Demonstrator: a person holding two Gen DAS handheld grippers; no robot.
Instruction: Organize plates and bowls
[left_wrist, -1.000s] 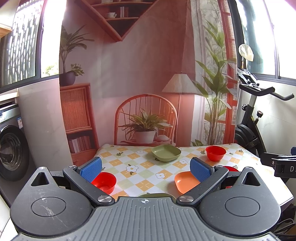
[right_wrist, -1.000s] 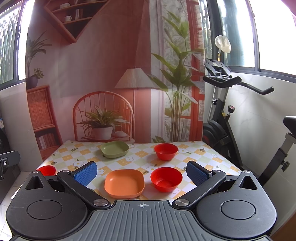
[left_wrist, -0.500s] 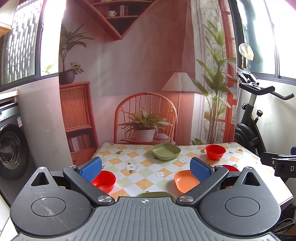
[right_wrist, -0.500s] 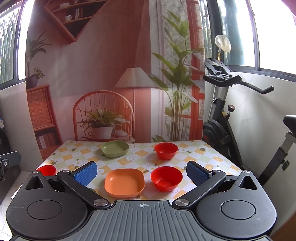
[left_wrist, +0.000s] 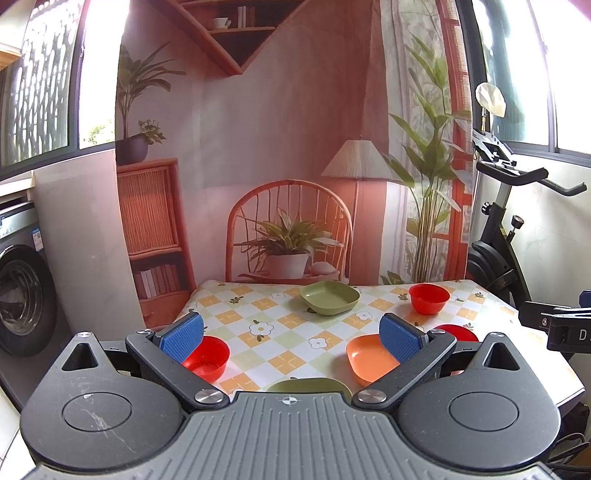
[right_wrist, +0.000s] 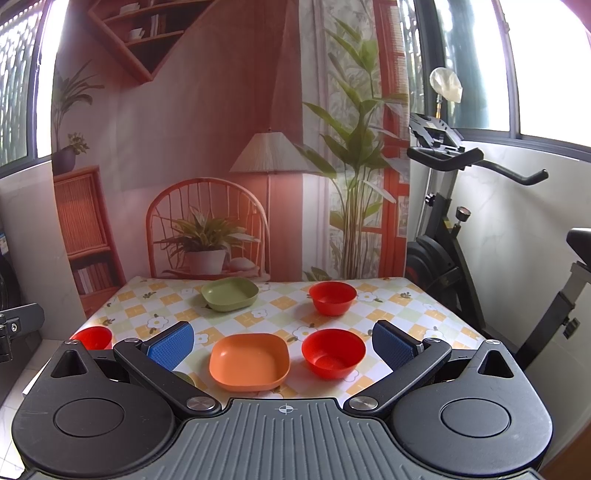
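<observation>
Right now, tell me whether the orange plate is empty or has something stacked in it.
Empty. The orange plate sits upright on the table, its bare inside fully visible, with nothing stacked in it.

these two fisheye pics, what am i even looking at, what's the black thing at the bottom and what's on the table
There is no robot here. A person holds a hand-held gripper in each hand, and each one carries a camera looking forward along its two fingers. The black shape at the bottom of each picture is the tool itself, and the blue pads are its fingertips.

One picture comes from the left hand-held gripper, the other from the right hand-held gripper. Both are open and hold nothing.

Ahead is a table with a checked flower cloth. The right view shows an orange plate, a green plate farther back, and three red bowls: near, far and at the left edge. The left view also shows the rim of a second green plate just under that tool.
</observation>
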